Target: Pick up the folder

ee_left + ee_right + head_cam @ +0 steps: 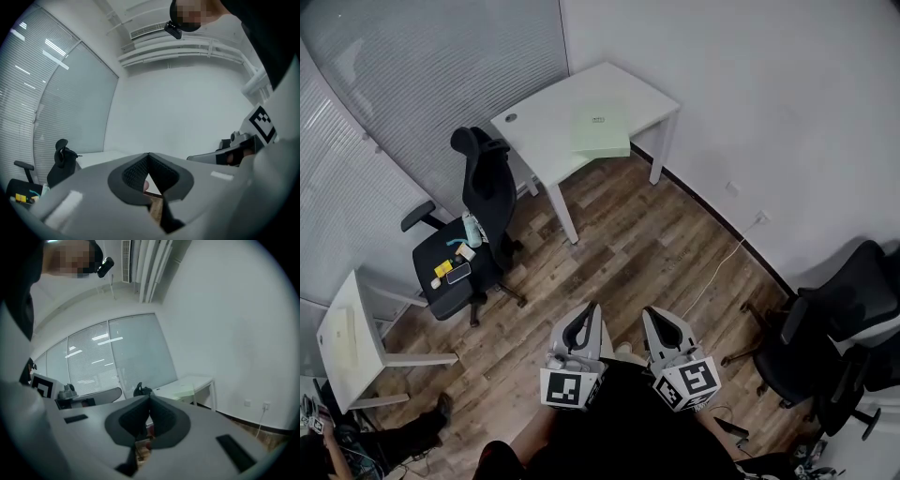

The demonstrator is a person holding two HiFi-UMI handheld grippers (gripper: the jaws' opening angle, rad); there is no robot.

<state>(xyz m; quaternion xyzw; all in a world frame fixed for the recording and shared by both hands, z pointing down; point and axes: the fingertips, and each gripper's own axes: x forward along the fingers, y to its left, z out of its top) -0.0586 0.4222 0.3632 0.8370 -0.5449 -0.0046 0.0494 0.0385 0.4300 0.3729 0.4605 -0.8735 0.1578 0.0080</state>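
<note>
The folder is seen on a far counter
Left tool and right tool are held shut, empty: nothing is reachable.

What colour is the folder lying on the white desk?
The folder is pale green, clearest in the head view.

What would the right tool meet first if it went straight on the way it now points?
Nothing close: the way looks free across the floor. Farther on, the shut right tool lines up roughly with the desk bearing the folder, beside the chair; depth is unclear.
</note>
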